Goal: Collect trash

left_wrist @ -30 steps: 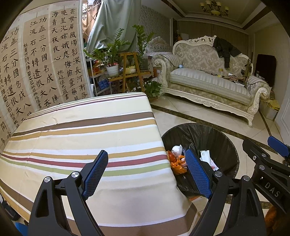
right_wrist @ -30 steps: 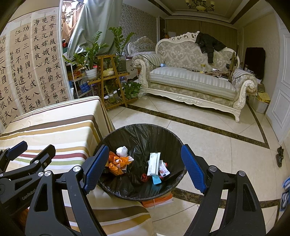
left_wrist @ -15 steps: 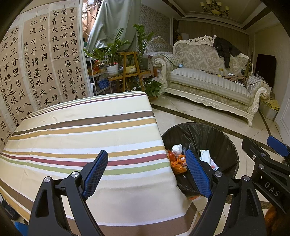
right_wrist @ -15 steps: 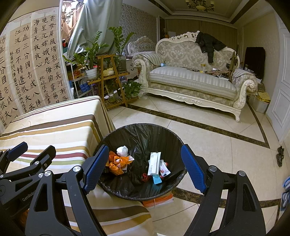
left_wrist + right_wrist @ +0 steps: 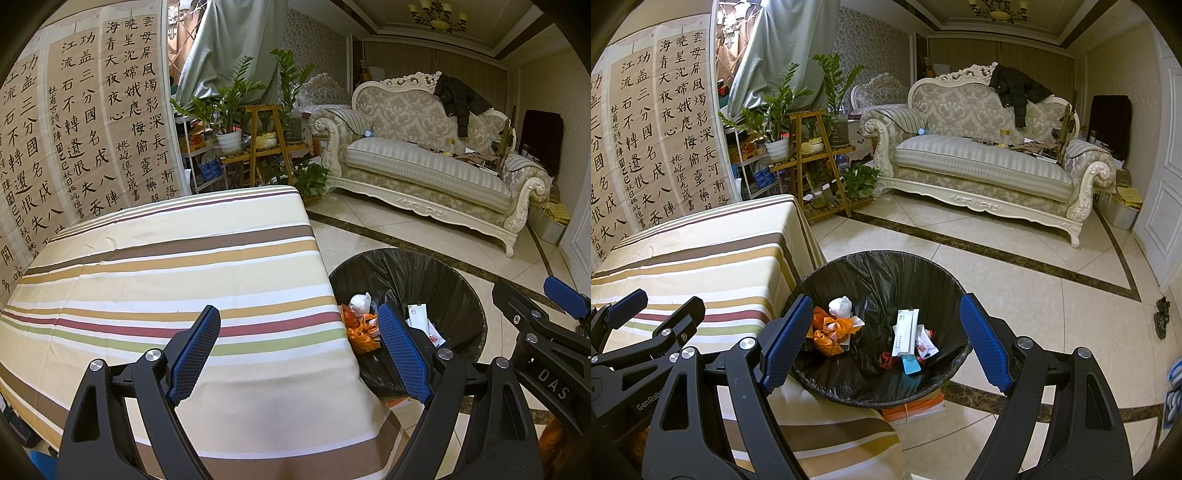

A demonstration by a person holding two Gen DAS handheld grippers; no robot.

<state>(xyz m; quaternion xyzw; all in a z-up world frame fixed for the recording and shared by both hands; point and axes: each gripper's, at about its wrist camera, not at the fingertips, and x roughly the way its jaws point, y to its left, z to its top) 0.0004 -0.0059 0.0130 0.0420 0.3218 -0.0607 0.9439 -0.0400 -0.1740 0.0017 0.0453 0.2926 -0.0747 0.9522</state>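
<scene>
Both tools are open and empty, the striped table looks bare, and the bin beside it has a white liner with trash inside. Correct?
Not quite: the liner is black, as the right wrist view shows. The bin does hold trash, the table looks bare, and the left tool and right tool are open and empty.

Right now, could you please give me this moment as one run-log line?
left gripper: open, empty, over striped table | right gripper: open, empty, over bin | trash: orange wrapper, white packet in bin

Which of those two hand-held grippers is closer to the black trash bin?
Right. The right hand-held gripper hangs open directly over the black trash bin, framing the trash inside. The left hand-held gripper hangs open mostly over the striped tablecloth beside it.
</scene>
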